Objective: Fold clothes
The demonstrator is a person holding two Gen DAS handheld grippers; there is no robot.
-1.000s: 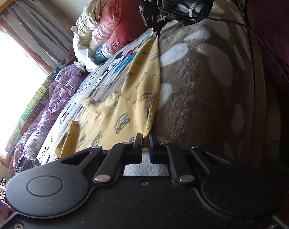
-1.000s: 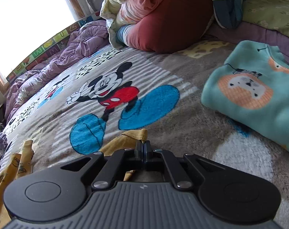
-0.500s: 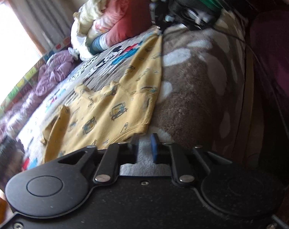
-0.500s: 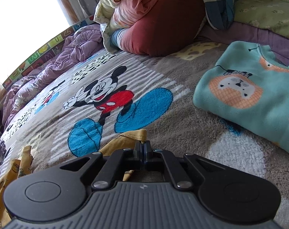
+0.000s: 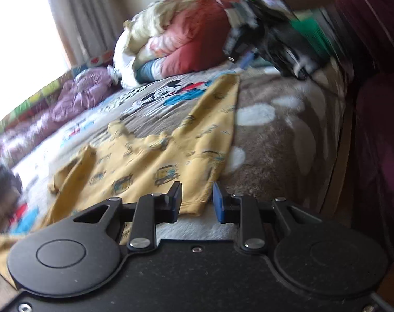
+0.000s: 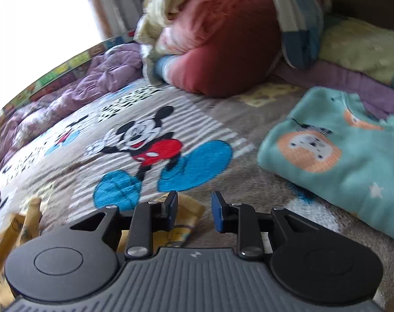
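Yellow printed garment (image 5: pixel 155 161) lies spread on the Mickey blanket (image 6: pixel 150 140), one piece only. Left gripper (image 5: pixel 197 202) and right gripper (image 6: pixel 194 209) both stand apart over its edges. One folded teal garment (image 6: pixel 340 161) lies beside.

Bright curtained window (image 5: pixel 23 26) beside a blanket-covered bed (image 6: pixel 223 119).

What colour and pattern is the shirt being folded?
Yellow shirt with small printed cartoon pictures, clearest in the left wrist view.

Blown-out window (image 5: pixel 23 31) glare, motion blur, fisheye
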